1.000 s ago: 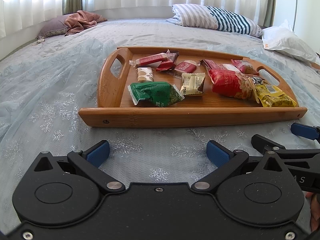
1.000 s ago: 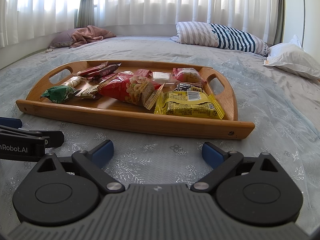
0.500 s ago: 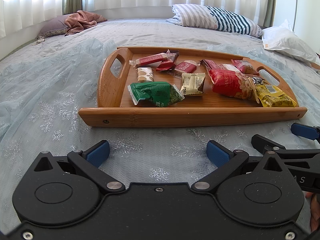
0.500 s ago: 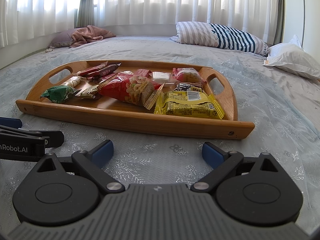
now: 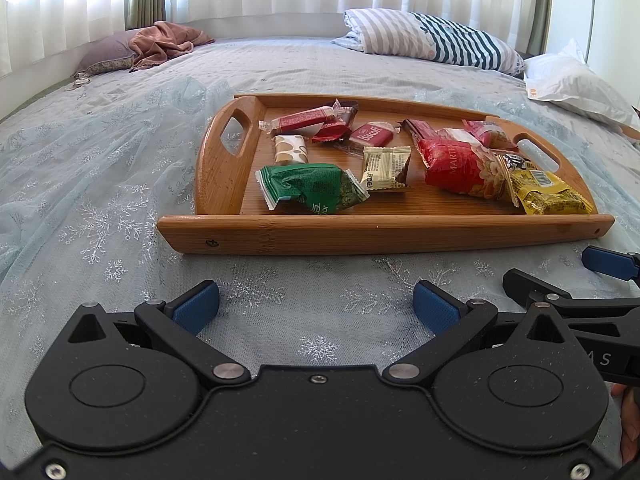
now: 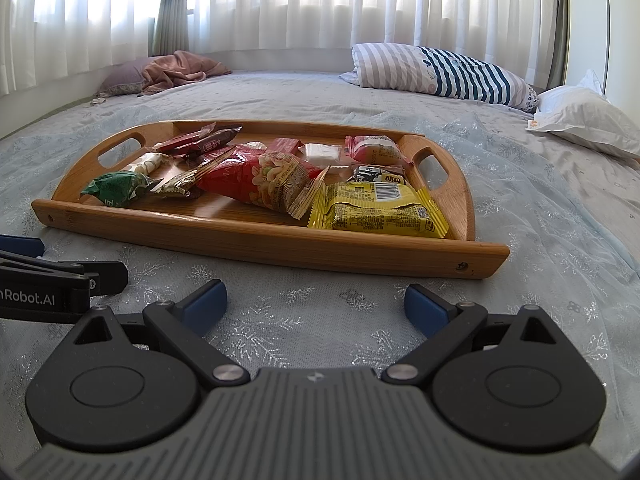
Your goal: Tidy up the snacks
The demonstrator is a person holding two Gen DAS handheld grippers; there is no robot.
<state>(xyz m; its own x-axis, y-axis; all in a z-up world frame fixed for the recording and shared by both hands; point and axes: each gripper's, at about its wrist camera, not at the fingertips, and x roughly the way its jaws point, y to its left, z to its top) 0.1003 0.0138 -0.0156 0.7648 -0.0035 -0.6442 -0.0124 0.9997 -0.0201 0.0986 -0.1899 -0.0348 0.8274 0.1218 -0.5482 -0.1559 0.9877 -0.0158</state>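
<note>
A wooden tray (image 5: 384, 234) (image 6: 256, 240) lies on the bed and holds several snack packs. In the left wrist view a green pack (image 5: 312, 192) lies front left, a beige pack (image 5: 386, 168) beside it, a red nut bag (image 5: 460, 168) in the middle and a yellow pack (image 5: 548, 198) at the right. In the right wrist view the yellow pack (image 6: 376, 210), red bag (image 6: 264, 180) and green pack (image 6: 116, 188) show too. My left gripper (image 5: 316, 306) and right gripper (image 6: 316, 304) are both open and empty, just in front of the tray.
The bed has a pale blue snowflake cover (image 5: 100, 208). A striped pillow (image 5: 432, 42) and a white pillow (image 5: 576, 88) lie at the back right. A pink cloth on a purple pillow (image 5: 160, 44) lies at the back left. Curtains hang behind.
</note>
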